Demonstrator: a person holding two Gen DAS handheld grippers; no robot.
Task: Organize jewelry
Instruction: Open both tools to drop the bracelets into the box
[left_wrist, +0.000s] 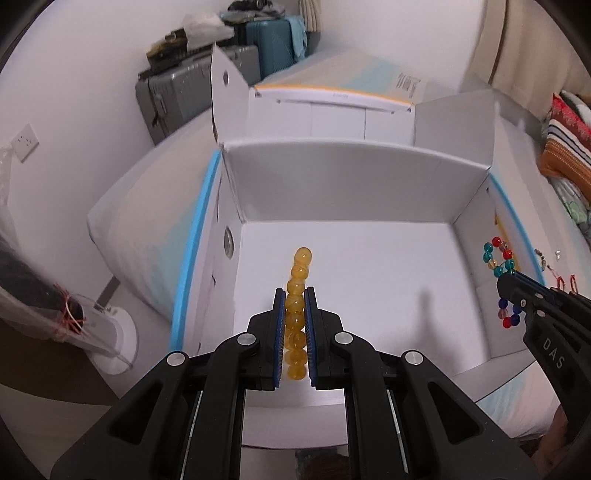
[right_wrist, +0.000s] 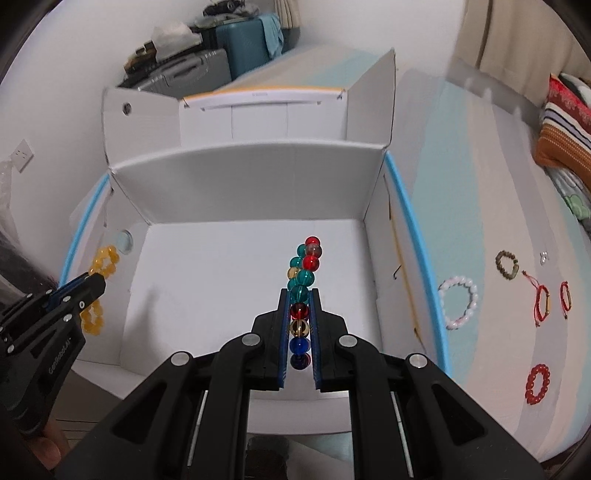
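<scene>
Position check before release: both bracelets held above open white cardboard box (right_wrist: 255, 258), nothing yet lying on box floor.

Left claw (left_wrist: 294, 325): narrow, clamped on yellow translucent round-bead bracelet (left_wrist: 297, 314). Loop squeezed flat between blue pads, long axis running straight forward along fingers, far end projecting past fingertips toward far wall of box. Box floor directly below and ahead; left box wall just beside on left.

Right claw (right_wrist: 300, 325): narrow, clamped on multicoloured glass-bead bracelet (right_wrist: 303, 280) of teal, red, amber and blue beads. Same arrangement: loop flattened, long axis forward, far beads beyond fingertips, pointing into box interior right of centre.

Relation governing coming move, as judged: each bracelet hangs over own half of box, left one nearer left wall, right one nearer right wall, claws well apart. Opening in place likely enough; no crossing required.

Remaining on pale blue-and-white bed cover (right_wrist: 480, 206), outside right box wall: white bead bracelet (right_wrist: 459, 301), red bead bracelet (right_wrist: 537, 384), olive bead bracelet (right_wrist: 506, 264), red cord bracelets (right_wrist: 543, 301). Right claw nearer to these.
</scene>
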